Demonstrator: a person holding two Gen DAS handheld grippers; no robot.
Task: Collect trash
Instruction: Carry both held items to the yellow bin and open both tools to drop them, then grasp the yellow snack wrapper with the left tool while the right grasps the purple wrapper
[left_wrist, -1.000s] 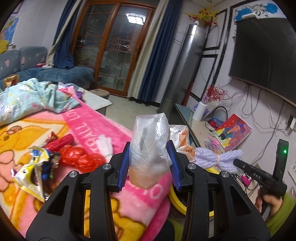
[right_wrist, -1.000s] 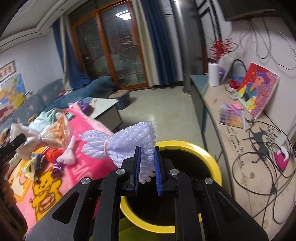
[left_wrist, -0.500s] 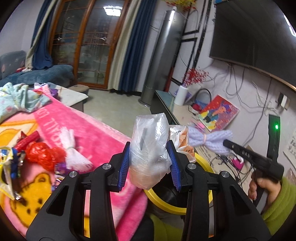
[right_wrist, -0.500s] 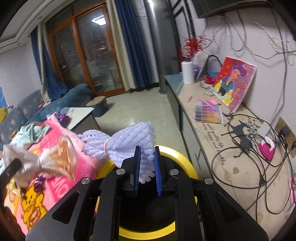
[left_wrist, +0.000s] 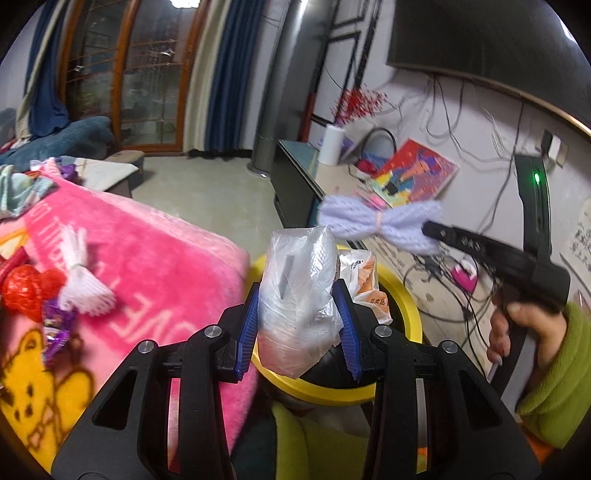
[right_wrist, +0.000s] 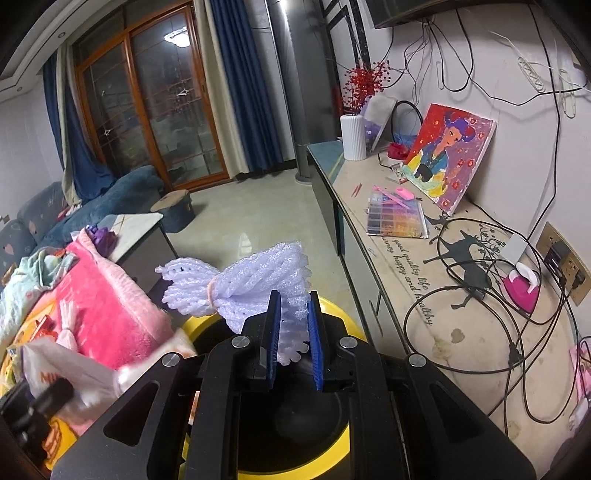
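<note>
Both my tongs loaded over the yellow bin (right_wrist: 334, 312): left tongs (left_wrist: 299, 325) clamped on clear plastic bag (left_wrist: 297, 291), right tongs (right_wrist: 293, 339) nearly shut on lilac foam net (right_wrist: 251, 280), bin mouth directly below both, right nearer centre

A wooden-framed glass door (right_wrist: 147, 110) with dark panes stands at the far end of the room, and a ceiling lamp reflects in its glass. Dark blue curtains (right_wrist: 240, 85) hang on both sides of that door. A pale glossy tiled floor (right_wrist: 255, 221) spreads in front of the door. Left of the door sits a blue upholstered sofa (right_wrist: 118, 195). Right of the door, a long low cabinet (right_wrist: 399, 258) runs along a white wall (right_wrist: 517, 122) draped with black cables, below a dark wall-mounted television (left_wrist: 480, 40).
</note>
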